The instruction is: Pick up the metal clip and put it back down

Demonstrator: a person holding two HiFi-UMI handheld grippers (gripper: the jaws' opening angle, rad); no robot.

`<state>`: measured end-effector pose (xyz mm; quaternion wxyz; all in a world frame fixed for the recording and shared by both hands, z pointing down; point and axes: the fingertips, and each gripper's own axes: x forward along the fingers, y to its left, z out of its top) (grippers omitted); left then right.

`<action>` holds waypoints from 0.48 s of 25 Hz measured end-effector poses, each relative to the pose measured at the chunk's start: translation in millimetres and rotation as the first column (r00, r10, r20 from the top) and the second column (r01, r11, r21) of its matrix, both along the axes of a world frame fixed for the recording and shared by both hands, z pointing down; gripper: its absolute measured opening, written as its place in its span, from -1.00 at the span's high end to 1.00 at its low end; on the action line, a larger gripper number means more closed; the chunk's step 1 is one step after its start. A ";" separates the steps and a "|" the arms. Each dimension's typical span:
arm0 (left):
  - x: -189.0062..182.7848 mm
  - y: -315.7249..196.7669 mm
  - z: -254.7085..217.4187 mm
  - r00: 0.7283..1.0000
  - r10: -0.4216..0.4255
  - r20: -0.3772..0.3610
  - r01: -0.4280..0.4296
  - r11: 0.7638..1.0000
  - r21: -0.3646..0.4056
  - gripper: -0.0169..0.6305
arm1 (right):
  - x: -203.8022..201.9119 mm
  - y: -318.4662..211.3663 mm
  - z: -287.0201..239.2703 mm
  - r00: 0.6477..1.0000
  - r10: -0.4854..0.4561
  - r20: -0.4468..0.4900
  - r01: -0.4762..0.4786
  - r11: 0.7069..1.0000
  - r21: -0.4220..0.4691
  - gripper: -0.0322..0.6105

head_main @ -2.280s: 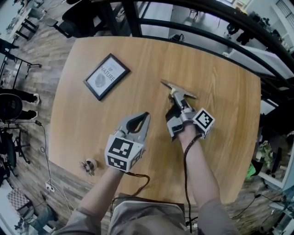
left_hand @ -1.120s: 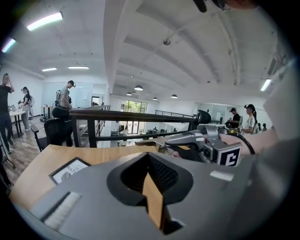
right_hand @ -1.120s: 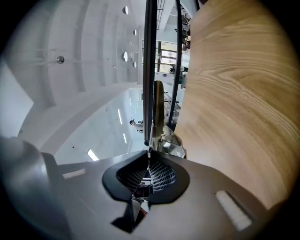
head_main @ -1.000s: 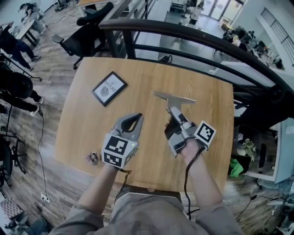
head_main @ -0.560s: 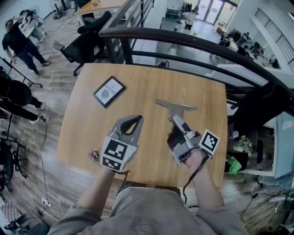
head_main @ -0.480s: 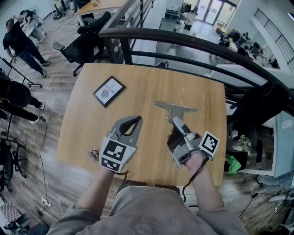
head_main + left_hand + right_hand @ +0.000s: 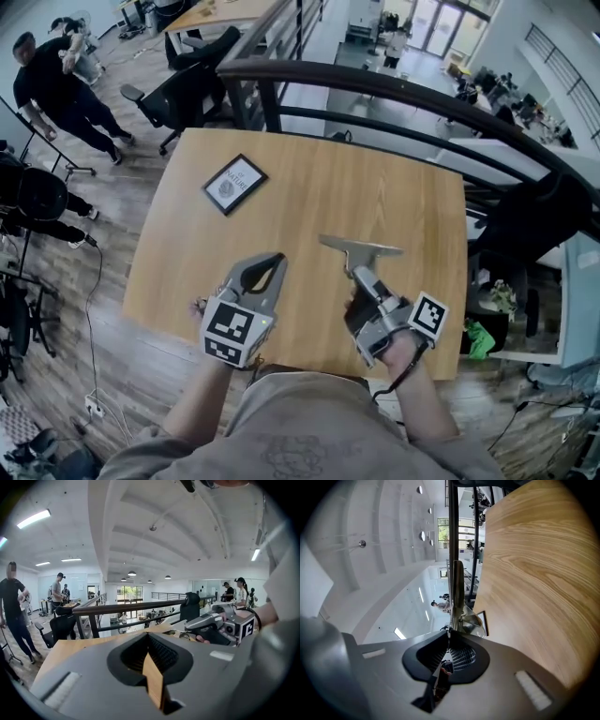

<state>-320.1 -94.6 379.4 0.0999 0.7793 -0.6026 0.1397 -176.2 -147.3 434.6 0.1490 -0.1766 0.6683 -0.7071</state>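
Pickup done, by the look of it: right claw (image 7: pixel 356 274) pinches clip (image 7: pixel 361 249) at its 12 o'clock, lifted off surface (image 7: pixel 309 178). Left claw (image 7: pixel 275 260), at 9 o'clock, is pressed together & empty. Remaining: set clip back down.

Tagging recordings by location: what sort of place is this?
Probably an open-plan office or lab, on a mezzanine: a wooden table beside a black railing over a lower floor, an office chair, people standing about.

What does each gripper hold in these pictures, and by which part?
The right gripper pinches the metal clip by its narrow end, its wide bar pointing away. The left gripper is shut and empty.
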 end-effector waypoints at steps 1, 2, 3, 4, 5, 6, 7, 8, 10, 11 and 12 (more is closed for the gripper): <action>-2.4 1.7 -0.4 1.000 -0.005 0.002 0.005 1.000 0.001 0.94 | -1.0 2.8 3.5 1.000 -0.007 -0.005 0.007 1.000 -0.007 0.84; -5.0 2.8 -0.8 1.000 -0.011 0.003 0.011 1.000 0.003 0.94 | -2.5 4.7 6.1 1.000 -0.015 -0.010 0.015 1.000 -0.011 0.84; -7.3 3.2 -1.4 1.000 -0.016 0.004 0.016 1.000 0.006 0.94 | -3.9 5.4 7.7 1.000 -0.020 -0.013 0.020 1.000 -0.012 0.84; -8.7 2.6 -2.3 1.000 -0.019 0.005 0.019 1.000 0.009 0.94 | -5.0 5.0 8.1 1.000 -0.023 -0.014 0.022 1.000 -0.012 0.84; -9.0 1.5 -3.3 1.000 -0.019 0.006 0.019 1.000 0.011 0.94 | -5.7 3.6 7.7 1.000 -0.022 -0.014 0.022 1.000 -0.012 0.84; -8.5 0.1 -3.6 1.000 -0.017 0.006 0.017 1.000 0.011 0.94 | -5.6 1.5 6.8 1.000 -0.020 -0.013 0.020 1.000 -0.012 0.84; -6.8 -1.4 -3.5 1.000 -0.013 0.004 0.013 1.000 0.010 0.94 | -4.7 -1.3 5.6 1.000 -0.015 -0.011 0.015 1.000 -0.011 0.84; -3.9 -3.0 -3.2 1.000 -0.005 0.002 0.005 1.000 0.008 0.94 | -2.7 -4.4 4.3 1.000 -0.010 -0.010 0.010 1.000 -0.009 0.84; 5.8 -7.1 -4.6 1.000 0.019 0.000 -0.019 1.000 0.008 0.94 | 4.5 -11.0 1.0 1.000 0.004 -0.013 -0.004 1.000 -0.005 0.84; 12.1 -9.9 -6.6 0.999 0.034 0.001 -0.034 0.999 0.011 0.94 | 9.6 -14.3 -1.1 1.000 0.013 -0.017 -0.013 1.000 -0.001 0.84; 19.0 -13.3 -9.2 0.999 0.050 0.004 -0.050 0.999 0.015 0.94 | 15.5 -17.7 -3.4 1.000 0.023 -0.019 -0.023 1.000 0.003 0.84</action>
